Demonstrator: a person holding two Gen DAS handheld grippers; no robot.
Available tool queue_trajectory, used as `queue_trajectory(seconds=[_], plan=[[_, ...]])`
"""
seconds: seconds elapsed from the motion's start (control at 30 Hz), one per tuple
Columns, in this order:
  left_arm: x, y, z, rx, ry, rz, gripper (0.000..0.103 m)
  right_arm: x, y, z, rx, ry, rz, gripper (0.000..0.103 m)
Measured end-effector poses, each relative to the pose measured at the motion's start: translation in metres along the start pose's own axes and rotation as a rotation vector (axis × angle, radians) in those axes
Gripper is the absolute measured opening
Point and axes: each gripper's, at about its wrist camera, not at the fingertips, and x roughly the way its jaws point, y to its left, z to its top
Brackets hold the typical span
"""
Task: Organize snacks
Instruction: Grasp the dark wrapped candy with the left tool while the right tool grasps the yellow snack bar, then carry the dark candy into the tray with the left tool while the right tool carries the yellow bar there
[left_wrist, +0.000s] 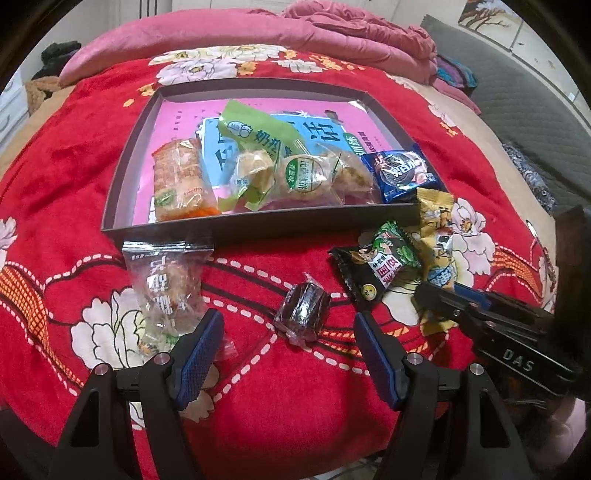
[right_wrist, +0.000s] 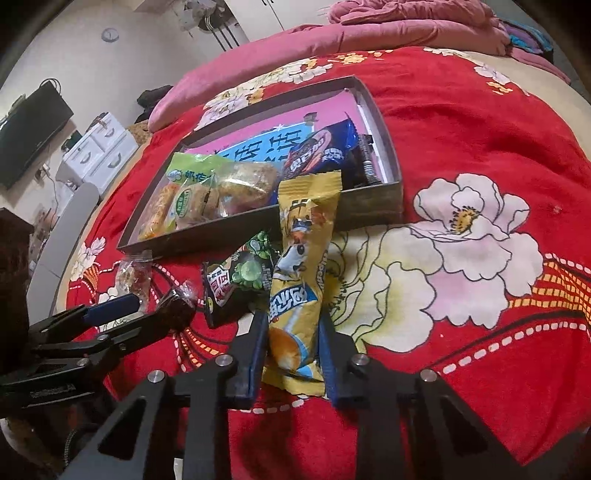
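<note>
A dark shallow box (left_wrist: 258, 226) lined in pink lies on the red flowered blanket and holds several wrapped snacks. In front of it lie a clear packet (left_wrist: 166, 288), a dark round wrapped cake (left_wrist: 303, 308), a green-and-black packet (left_wrist: 380, 262) and a long yellow packet (right_wrist: 299, 266). My left gripper (left_wrist: 287, 317) is open, its fingers either side of the dark cake without touching it. My right gripper (right_wrist: 291, 332) is shut on the lower end of the yellow packet, which leans against the box wall (right_wrist: 207, 236). A blue packet (left_wrist: 400, 173) sits at the box's right corner.
A pink quilt (left_wrist: 221, 33) is bunched at the far end of the bed. White drawers (right_wrist: 99, 151) and a dark screen (right_wrist: 29, 129) stand at the left beyond the bed. The blanket right of the box shows a big flower print (right_wrist: 469, 218).
</note>
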Motion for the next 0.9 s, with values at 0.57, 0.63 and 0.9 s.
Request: queue_trajectory(seconds=[0.57, 0.63, 0.9], plan=[[0.018, -0.01, 0.004, 0.052, 0.015, 0.02, 0.043, -0.021, -0.006, 0.009, 0.029, -0.1, 0.03, 0.026], [0.02, -0.012, 0.005, 0.062, 0.017, 0.013, 0.034, -0.022, -0.005, 0.01, 0.022, -0.11, 0.033, 0.026], [0.017, -0.014, 0.003, 0.069, 0.008, -0.015, 0.028, -0.029, 0.001, 0.014, -0.012, -0.15, 0.055, 0.026]])
